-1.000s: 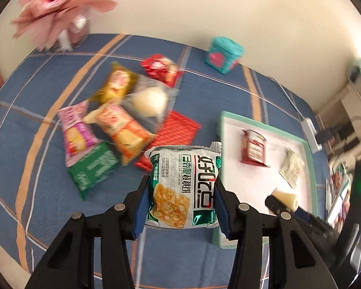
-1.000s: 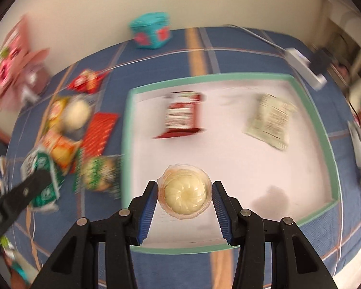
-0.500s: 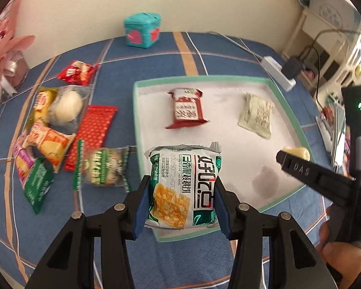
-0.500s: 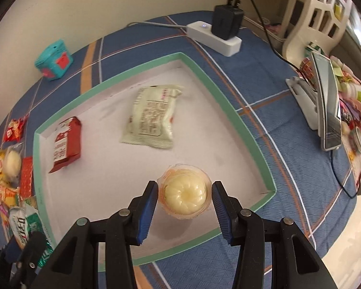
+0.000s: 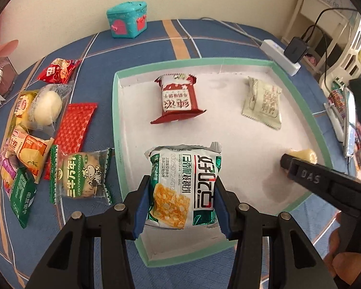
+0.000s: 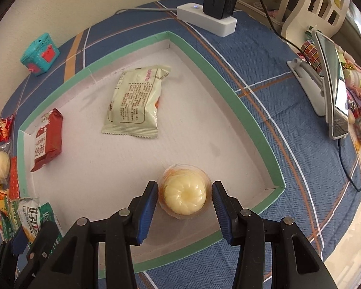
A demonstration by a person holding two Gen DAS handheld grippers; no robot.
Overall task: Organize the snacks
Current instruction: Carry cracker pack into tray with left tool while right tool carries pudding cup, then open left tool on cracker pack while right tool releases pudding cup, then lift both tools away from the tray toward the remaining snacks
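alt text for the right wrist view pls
The right gripper holds a pale yellow jelly cup over the near corner of a white tray with a green rim. Farther in lie a cream packet and a red packet.

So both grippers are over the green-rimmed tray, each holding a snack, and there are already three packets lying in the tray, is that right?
Not quite: only two packets lie in the tray, the red packet and the pale packet, as the left wrist view shows. The rest stands: the left gripper holds the green-and-white packet, the right gripper the jelly cup.
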